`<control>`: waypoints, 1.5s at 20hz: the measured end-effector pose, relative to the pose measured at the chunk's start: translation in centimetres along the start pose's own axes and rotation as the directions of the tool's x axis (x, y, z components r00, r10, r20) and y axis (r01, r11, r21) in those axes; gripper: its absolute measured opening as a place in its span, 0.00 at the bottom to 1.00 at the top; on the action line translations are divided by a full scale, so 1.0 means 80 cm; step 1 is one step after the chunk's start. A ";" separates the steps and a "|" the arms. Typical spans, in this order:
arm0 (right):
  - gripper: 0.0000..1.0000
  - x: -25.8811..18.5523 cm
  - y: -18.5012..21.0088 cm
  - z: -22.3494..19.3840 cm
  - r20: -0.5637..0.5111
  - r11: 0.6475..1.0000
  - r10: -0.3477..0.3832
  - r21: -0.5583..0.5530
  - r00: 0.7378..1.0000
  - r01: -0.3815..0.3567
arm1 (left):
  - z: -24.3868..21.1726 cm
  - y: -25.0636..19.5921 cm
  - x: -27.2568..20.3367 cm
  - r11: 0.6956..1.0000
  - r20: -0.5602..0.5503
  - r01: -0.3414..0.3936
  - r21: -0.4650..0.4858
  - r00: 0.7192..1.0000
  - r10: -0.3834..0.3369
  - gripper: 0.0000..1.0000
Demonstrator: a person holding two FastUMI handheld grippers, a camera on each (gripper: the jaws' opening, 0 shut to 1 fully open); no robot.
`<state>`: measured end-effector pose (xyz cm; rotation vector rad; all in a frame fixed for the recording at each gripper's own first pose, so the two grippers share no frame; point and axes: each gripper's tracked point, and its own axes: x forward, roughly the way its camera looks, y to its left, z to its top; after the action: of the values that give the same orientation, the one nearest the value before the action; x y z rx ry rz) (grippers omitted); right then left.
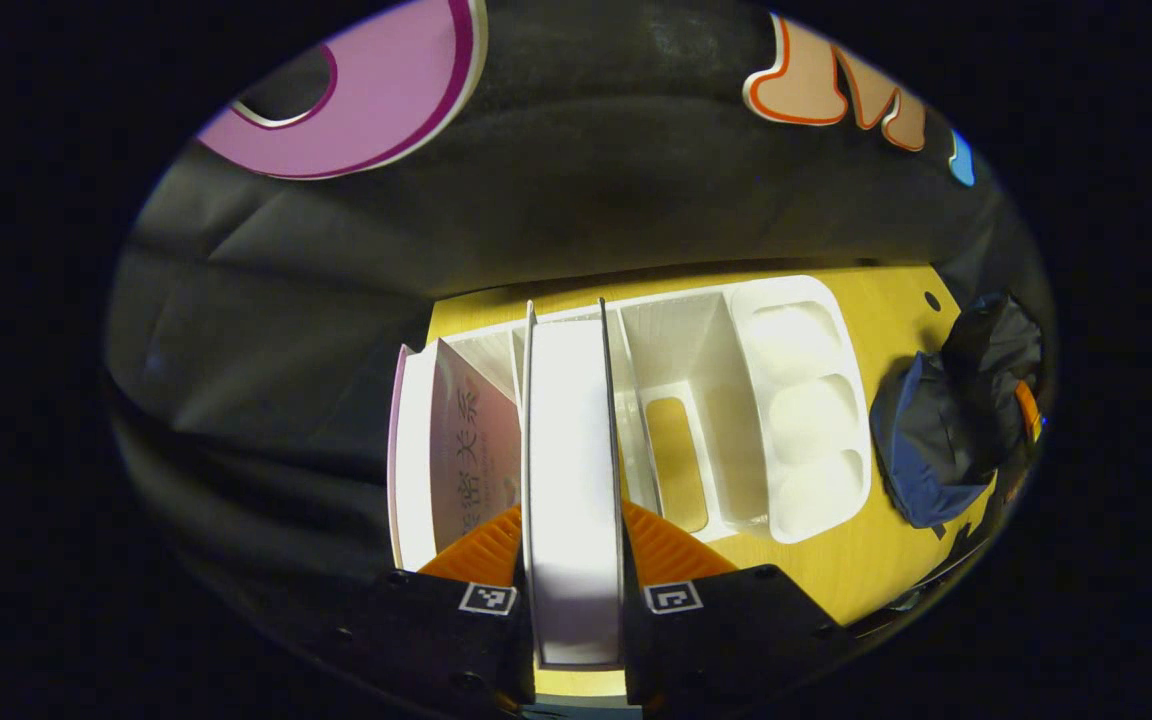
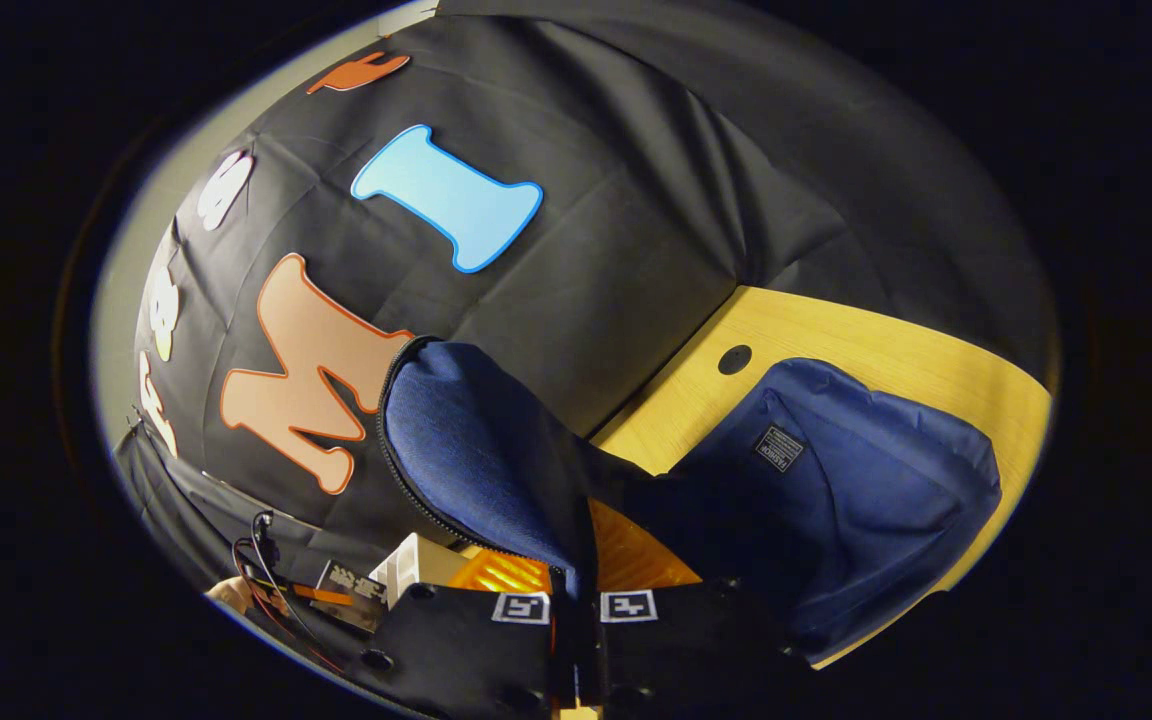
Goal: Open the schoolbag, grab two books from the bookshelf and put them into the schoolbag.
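Observation:
My left gripper [image 1: 573,525] is shut on a white book [image 1: 571,430] that stands upright, page edges toward me, in a slot of the white bookshelf [image 1: 841,330]. A second book [image 1: 471,440] with a pale pink cover leans in the slot to its left. The navy schoolbag [image 1: 946,430] sits to the right of the shelf. In the right gripper view, my right gripper [image 2: 576,575] is shut on the bag's zippered flap [image 2: 486,450] and holds it raised. The bag's body [image 2: 866,480] slumps on the table to the right.
The yellow wooden table [image 2: 836,330] has a round cable hole [image 2: 734,359] near its back edge. The shelf's right compartments [image 1: 681,400] hold no books. A corner of the white shelf [image 2: 416,560] and a hand [image 2: 231,595] show at lower left. Black cloth walls close in behind.

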<state>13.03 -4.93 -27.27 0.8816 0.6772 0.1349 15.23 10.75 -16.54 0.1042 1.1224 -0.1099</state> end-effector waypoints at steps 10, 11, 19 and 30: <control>0.05 -0.001 0.000 0.003 -0.002 1.000 0.009 0.011 1.000 -0.009 | 0.027 0.004 -0.098 1.000 0.127 0.017 -0.020 0.992 -0.014 0.31; 0.05 -0.002 0.000 0.002 -0.002 1.000 0.009 0.011 1.000 -0.009 | 0.027 0.002 -0.106 0.999 0.137 0.032 -0.025 0.990 -0.028 0.28; 0.05 -0.001 -0.001 0.003 -0.001 1.000 0.003 0.010 1.000 -0.003 | 0.051 -0.016 -0.178 0.978 0.253 0.180 -0.103 0.956 -0.149 0.31; 0.04 -0.009 -0.005 0.008 0.002 0.998 0.027 0.053 1.000 -0.027 | 0.057 -0.146 -0.180 0.656 0.426 0.649 -0.386 0.756 -0.497 0.30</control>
<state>12.81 -5.84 -26.95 0.9418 0.6703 0.1409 11.46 -0.96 -1.96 -0.7567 0.8201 -0.3848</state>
